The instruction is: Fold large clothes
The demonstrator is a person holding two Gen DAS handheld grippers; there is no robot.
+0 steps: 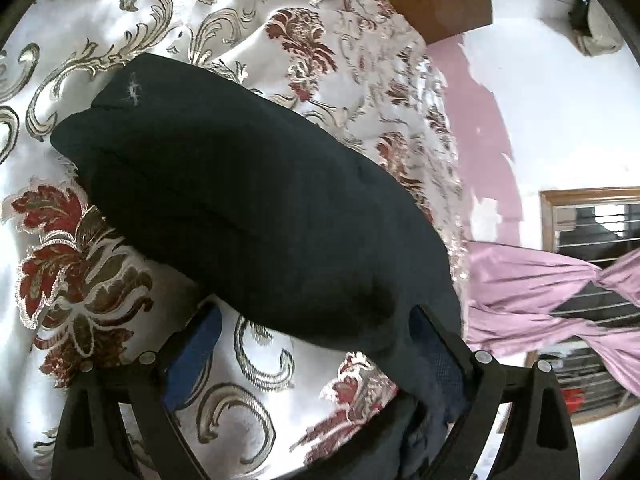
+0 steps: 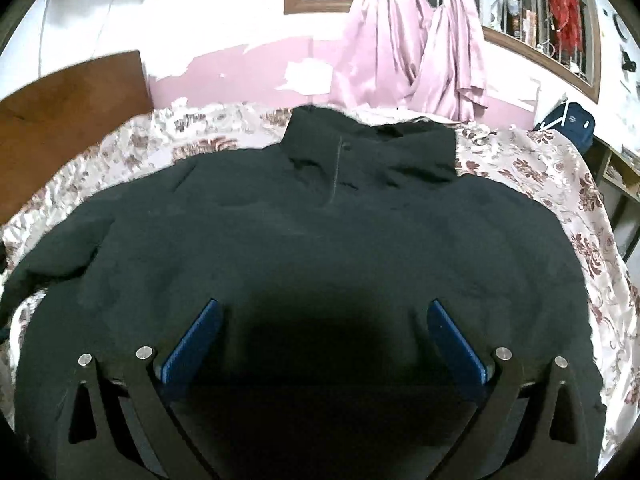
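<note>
— Pink-walled bedroom, a floral bedspread (image 2: 560, 184) across the bed; where is the garment?

— Laid flat on it: a dark jacket (image 2: 320, 240), collar toward the far wall, one sleeve (image 1: 240, 200) stretched out to the side over the pattern.

— And the tools?

— Right gripper (image 2: 324, 344) hovers over the lower body of the jacket, jaws wide, nothing between them. Left gripper (image 1: 316, 344) sits by the sleeve's near end, also spread wide; one finger overlaps the fabric, but the pads aren't pinching it.

— Risks?

— I'd guess the padded cloth is bulky: a shallow pinch could catch only the top layer, so the fold drags crooked, or the bedspread comes up with it.
</note>
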